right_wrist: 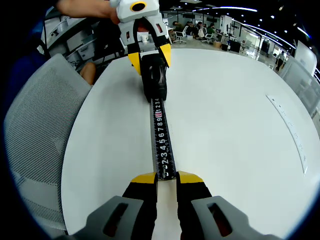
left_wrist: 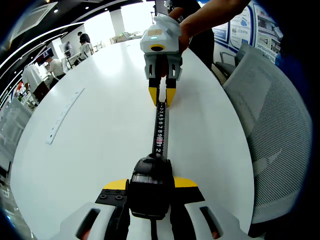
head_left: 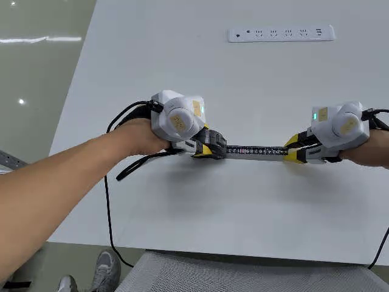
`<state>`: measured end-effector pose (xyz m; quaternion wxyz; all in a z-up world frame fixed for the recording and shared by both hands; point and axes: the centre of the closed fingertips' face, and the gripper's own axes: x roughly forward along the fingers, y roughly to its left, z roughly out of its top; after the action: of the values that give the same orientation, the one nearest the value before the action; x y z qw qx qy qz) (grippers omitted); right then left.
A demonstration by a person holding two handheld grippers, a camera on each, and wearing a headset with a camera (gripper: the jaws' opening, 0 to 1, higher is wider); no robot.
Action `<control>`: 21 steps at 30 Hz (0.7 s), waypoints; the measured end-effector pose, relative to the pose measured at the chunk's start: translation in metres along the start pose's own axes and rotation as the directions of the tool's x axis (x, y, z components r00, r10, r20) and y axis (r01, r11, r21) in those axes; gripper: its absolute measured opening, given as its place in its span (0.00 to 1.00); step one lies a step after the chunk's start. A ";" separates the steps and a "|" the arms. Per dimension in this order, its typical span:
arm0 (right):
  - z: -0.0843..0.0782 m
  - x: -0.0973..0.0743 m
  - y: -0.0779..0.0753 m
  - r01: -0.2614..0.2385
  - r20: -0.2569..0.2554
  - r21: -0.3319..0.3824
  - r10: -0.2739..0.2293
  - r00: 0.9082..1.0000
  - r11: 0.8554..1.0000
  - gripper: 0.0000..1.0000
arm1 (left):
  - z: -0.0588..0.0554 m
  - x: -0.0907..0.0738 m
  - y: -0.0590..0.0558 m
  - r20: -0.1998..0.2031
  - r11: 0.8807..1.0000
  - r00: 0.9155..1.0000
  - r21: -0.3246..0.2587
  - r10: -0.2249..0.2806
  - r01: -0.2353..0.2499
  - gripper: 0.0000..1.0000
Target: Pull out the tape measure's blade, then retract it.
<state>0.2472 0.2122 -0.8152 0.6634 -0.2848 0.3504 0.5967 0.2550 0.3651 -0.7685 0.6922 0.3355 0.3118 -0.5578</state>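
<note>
Both forearms reach in low from opposite sides over the white surface (head_left: 243, 79), hands well apart. The left tongs (head_left: 207, 145) are pinching the black tape measure (head_left: 217, 146) by its case. The right tongs (head_left: 293, 149) are pinching the end of the blade (head_left: 255, 149), which is stretched straight between them.

Digits can be read on the blade (right_wrist: 161, 142) of the tape measure (left_wrist: 150, 187). In the right gripper view, down the frame's middle, they run 2 to 9 from the bottom, then a red mark, then 1 2 3 4. The left gripper view's centre shows 2–9, the red mark, 1 2 — head view's markings are too small to read.
</note>
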 end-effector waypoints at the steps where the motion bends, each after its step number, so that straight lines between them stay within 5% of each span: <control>1: -0.001 -0.001 0.000 0.001 0.000 0.001 -0.001 1.000 1.000 0.10 | 0.000 0.000 0.000 0.000 1.000 1.000 0.000 0.000 0.000 0.26; 21: -0.031 -0.020 -0.004 0.008 -0.032 0.027 -0.007 0.999 1.000 0.09 | 0.000 0.002 0.000 -0.007 1.000 1.000 0.006 -0.003 0.003 0.26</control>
<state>0.2465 0.1755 -0.8178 0.6639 -0.2866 0.3678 0.5847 0.2558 0.3644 -0.7701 0.6893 0.3391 0.3129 -0.5586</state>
